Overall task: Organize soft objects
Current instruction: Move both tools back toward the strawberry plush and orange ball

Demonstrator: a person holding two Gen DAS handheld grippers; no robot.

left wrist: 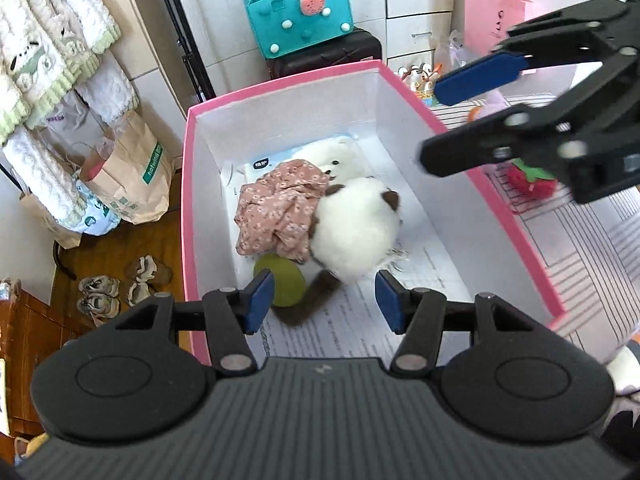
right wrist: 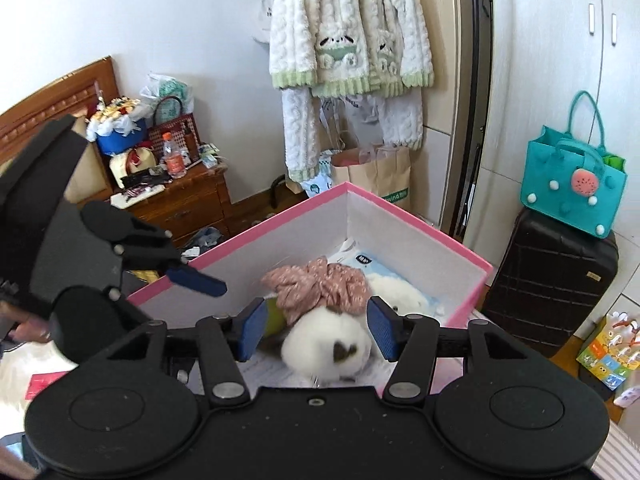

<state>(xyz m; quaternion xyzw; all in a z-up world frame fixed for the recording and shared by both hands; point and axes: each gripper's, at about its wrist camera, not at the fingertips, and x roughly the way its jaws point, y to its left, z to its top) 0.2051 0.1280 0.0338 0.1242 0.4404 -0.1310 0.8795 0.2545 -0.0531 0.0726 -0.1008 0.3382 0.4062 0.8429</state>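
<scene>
A pink box (left wrist: 188, 184) with white inner walls holds a white plush with brown ears and tail (left wrist: 354, 232), a pink floral cloth (left wrist: 280, 212), a second white plush (left wrist: 340, 160) and a green ball (left wrist: 282, 280). My left gripper (left wrist: 326, 300) is open and empty above the box's near end. My right gripper (left wrist: 428, 126) is open and empty over the box's right rim. In the right wrist view my right gripper (right wrist: 314, 330) hovers above the white plush (right wrist: 326, 350) and cloth (right wrist: 320, 286), inside the box (right wrist: 400, 212); the left gripper (right wrist: 200, 280) is at the left.
A red strawberry plush (left wrist: 530, 182) lies on the striped sheet (left wrist: 592, 248) to the right of the box. A teal bag (right wrist: 574, 186) sits on a black suitcase (right wrist: 552, 280). Paper bags (left wrist: 128, 176) and shoes (left wrist: 120, 284) are on the floor at left.
</scene>
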